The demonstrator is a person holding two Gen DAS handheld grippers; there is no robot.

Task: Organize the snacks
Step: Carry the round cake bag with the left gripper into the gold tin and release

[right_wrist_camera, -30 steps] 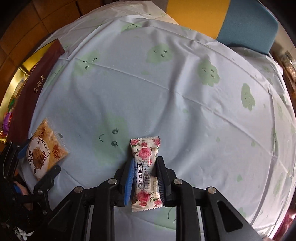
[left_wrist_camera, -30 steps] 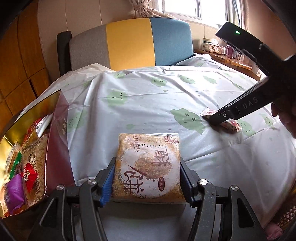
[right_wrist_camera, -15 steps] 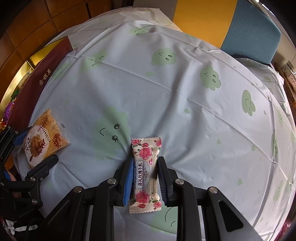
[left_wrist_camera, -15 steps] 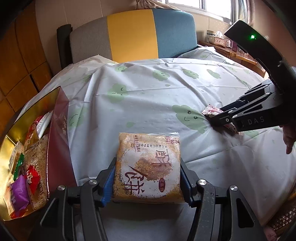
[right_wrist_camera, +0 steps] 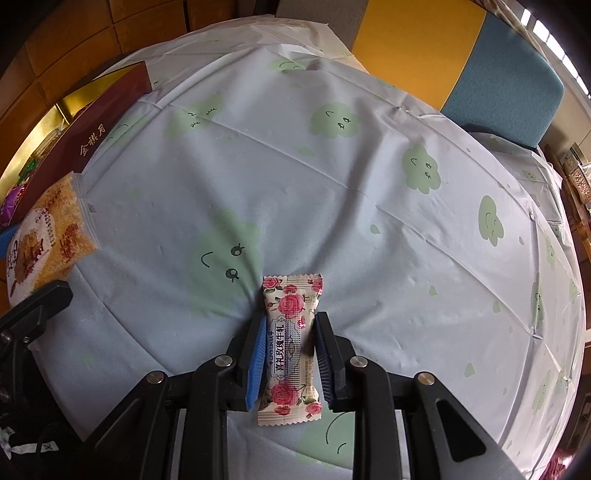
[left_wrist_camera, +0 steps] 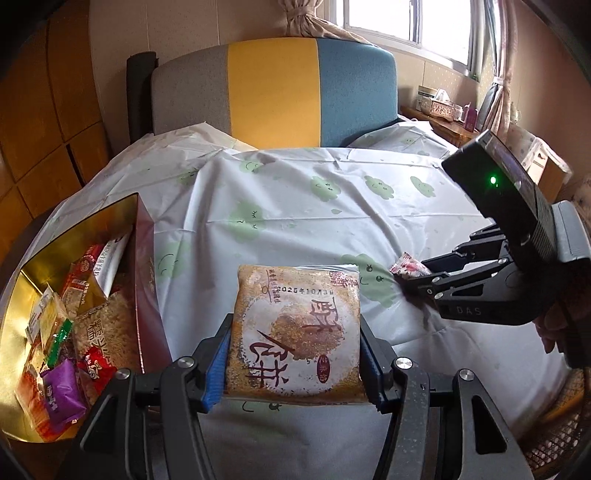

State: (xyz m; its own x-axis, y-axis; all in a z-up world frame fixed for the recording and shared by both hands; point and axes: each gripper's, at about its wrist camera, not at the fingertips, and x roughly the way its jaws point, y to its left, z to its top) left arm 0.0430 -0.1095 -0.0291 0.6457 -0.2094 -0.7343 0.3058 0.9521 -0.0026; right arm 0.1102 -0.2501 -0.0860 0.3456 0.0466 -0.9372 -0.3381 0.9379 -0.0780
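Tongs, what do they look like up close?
Both tongs, left and right, are black metal with silver bolts. Each has one blue pad and one dark pad. From the left view, the right one has a black box with a green light and "DAS" lettering.

Daylight from window (left_wrist_camera: 402, 18) at 1 o'clock, sharp centre, heavy fisheye bending, dark vignette corners, soft shadows

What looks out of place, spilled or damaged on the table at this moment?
Nothing stands out. The left claw holds a flat brown biscuit packet and the right claw holds a rose-printed candy bar; both wrappers look intact. The snack box stands open with packets inside. The tablecloth is only creased.
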